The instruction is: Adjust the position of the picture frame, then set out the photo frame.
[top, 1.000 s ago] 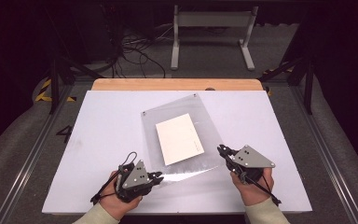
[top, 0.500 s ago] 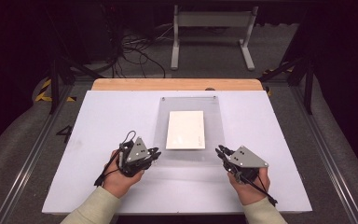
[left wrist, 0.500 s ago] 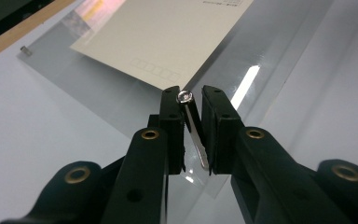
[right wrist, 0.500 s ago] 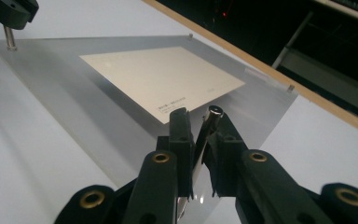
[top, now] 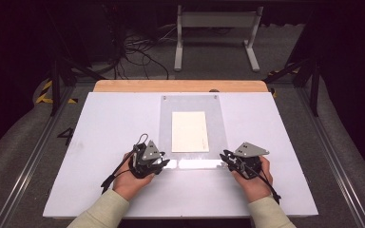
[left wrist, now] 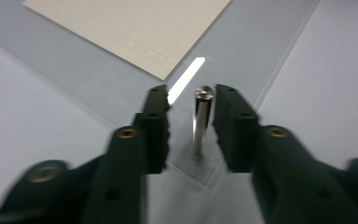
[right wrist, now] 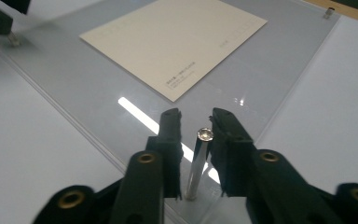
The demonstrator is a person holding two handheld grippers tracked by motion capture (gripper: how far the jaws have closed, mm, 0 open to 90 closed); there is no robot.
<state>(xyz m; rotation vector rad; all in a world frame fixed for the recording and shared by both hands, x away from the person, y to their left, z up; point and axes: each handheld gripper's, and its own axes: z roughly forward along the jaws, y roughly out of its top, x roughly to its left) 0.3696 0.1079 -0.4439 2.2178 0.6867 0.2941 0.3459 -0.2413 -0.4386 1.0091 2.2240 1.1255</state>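
The left claw (left wrist: 191, 100) stands with its jaws spread around a thin metal post (left wrist: 200, 121) that rises from the near left corner of a clear plastic sheet (top: 192, 107). The jaws have just been opening; there is a gap on the left side of the post, while the right jaw is so near it that I cannot be sure whether it touches. The right claw (right wrist: 196, 119) is the same at the near right corner: its jaws have just been opening and now stand apart with a second post (right wrist: 198, 161) between them, not pinched. I judge that the posts serve as handles, so the sheet can be carried by its two near corners without touching its surface.

The sheet lies flat in the middle of the white worktop (top: 100, 142), with two small pegs at its far edge. Under it, or inside it, lies a cream card (top: 190, 131), square to the edges. The flat, straight position suggests that the sheet is set down and being let go, probably to keep the card pressed and in place.
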